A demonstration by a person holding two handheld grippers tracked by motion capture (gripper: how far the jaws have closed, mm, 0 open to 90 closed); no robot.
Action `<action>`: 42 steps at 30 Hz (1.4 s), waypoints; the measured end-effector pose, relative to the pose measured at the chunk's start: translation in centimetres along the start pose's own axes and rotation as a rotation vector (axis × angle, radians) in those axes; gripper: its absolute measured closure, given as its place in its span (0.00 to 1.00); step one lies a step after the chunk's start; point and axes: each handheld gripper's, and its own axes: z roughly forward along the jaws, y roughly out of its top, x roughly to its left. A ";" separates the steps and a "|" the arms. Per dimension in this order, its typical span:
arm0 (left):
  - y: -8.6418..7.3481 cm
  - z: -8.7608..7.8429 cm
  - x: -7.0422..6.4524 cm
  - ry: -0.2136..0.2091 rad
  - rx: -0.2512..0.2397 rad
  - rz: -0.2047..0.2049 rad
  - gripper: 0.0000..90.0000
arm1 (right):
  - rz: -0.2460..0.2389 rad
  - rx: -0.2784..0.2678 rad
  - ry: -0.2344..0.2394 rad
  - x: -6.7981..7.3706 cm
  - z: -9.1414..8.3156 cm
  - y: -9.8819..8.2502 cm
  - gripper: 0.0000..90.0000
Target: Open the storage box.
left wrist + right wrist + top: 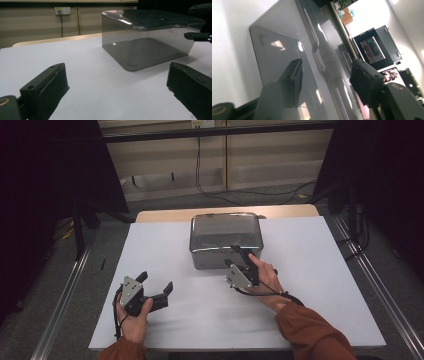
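A smoky see-through plastic box (226,232) with its lid on stands at the middle of the white table (310,270). My right gripper (237,253) is at the box's front edge, turned on its side. In the right gripper view its jaws (327,64) straddle the lid's rim (313,40), one beside the box wall (274,57) and one over the lid; a gap shows on both sides, so it is open. My left gripper (157,281) rests near the table's front left, open and empty (117,82), pointing at the box (147,47).
Beyond the table's far wooden edge (160,214) are a floor with cables (215,190) and a pale wall panel. Metal rails (65,290) run along both sides of the table. Dark curtains stand at left and right.
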 end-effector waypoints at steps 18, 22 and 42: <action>0.3 0.6 0.1 -0.013 -0.019 0.000 0.06 | -0.223 0.049 -0.043 1.0 0.6 0.5 0.77; 0.4 0.9 0.0 -0.033 -0.018 0.005 0.07 | -0.241 0.045 -0.052 1.0 0.5 0.6 0.84; 0.9 1.4 0.5 -0.113 -0.008 -0.023 0.03 | -0.284 0.033 -0.070 0.6 0.3 0.8 0.88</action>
